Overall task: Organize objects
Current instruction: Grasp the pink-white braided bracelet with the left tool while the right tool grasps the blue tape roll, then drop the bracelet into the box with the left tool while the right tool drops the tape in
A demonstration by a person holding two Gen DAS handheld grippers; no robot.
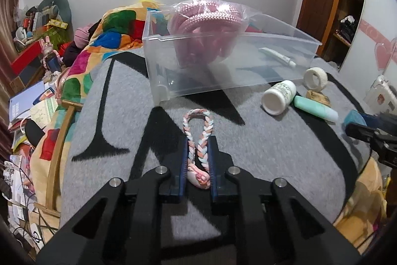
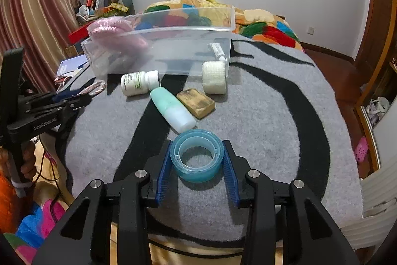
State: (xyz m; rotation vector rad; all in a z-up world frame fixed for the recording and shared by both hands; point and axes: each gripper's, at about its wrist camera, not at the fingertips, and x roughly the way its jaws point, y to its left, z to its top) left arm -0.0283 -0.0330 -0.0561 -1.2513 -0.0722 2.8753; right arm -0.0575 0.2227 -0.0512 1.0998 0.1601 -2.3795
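Grey plush with broad black markings covers the surface (image 2: 260, 121), set in a cluttered bedroom with a bright patchwork blanket (image 2: 260, 26) on the bed behind, striped curtains and a wall-mounted screen. Between the left gripper (image 1: 197, 150)'s fingers lies a braided cord loop (image 1: 197, 126); the blue pads are pressed against both its sides, its knotted end sitting deep between them, so it looks clamped for carrying. Ahead of those fingers stands the clear bin (image 1: 280, 41), already holding a bagged pink bundle (image 1: 206, 24) and a small tube (image 1: 276, 56), probably the place where everything is meant to go. The right gripper (image 2: 197, 160)'s fingers flank a blue tape roll (image 2: 197, 155) lying flat on the surface; they stand spread, touching or just off its rim, I cannot tell which. Beyond their tips wait a green bottle (image 2: 172, 108), a white pill bottle (image 2: 139, 82), a tan block (image 2: 197, 102) and a white gauze roll (image 2: 214, 77), all just outside the bin's front wall.
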